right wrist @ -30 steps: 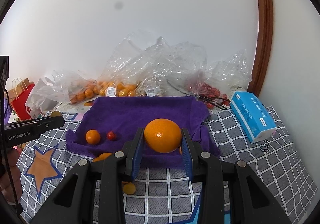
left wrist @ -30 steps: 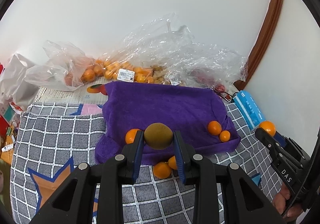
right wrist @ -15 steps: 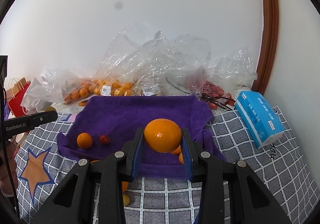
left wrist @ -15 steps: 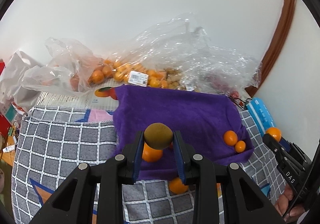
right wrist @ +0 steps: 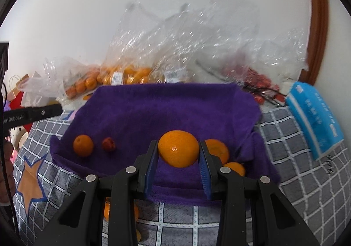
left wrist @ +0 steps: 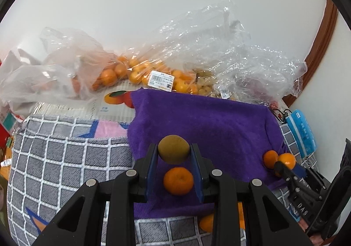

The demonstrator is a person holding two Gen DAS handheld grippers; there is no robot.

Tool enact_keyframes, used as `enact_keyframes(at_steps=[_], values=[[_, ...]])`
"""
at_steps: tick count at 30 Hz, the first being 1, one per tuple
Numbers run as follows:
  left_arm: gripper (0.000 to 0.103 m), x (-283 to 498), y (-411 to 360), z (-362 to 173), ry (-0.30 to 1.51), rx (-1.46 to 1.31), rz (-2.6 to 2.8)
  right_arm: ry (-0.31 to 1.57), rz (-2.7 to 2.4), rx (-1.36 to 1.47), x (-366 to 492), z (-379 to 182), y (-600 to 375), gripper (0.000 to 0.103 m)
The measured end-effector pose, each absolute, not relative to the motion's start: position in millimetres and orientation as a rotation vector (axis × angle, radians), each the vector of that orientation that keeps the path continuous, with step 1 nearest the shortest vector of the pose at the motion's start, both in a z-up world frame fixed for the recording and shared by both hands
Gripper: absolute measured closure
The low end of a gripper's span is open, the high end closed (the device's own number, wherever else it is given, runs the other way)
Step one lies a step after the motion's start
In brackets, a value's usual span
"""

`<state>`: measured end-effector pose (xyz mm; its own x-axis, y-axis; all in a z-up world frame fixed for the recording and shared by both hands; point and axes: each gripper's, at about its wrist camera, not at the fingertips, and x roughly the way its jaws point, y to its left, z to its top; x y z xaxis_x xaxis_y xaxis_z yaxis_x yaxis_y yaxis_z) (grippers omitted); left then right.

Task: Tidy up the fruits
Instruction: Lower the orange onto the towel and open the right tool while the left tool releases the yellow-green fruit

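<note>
Two hand-held grippers — left clamping kiwi, right clamping orange

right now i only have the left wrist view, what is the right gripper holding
Observer: The right gripper is shut on a large orange, over the near part of the purple towel.
Operator: ok, my left gripper has the brown fruit. anything on the towel i can't see
Observer: Yes, a small red fruit lies on the towel just right of a mandarin, not touching it.
</note>
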<state>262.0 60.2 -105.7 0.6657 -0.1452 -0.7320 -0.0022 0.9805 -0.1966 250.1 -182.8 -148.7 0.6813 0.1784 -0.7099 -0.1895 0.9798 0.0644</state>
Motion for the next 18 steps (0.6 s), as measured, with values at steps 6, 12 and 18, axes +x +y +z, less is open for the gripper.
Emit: enact_keyframes(at_steps=[6, 12, 18], values=[[0.075, 283.7, 49.7, -125.1, 0.876, -0.176, -0.077, 0.83, 0.243, -0.048, 259.5, -169.1, -171.3, 0.067], [0.075, 296.0, 46.6, -138.5, 0.902, -0.17, -0.082, 0.851, 0.256, -0.056, 264.1, -179.4, -167.4, 0.067], [0.075, 301.5, 45.6, -149.9, 0.932, -0.175, -0.085, 0.862, 0.258, -0.071, 264.9, -186.6, -162.6, 0.067]])
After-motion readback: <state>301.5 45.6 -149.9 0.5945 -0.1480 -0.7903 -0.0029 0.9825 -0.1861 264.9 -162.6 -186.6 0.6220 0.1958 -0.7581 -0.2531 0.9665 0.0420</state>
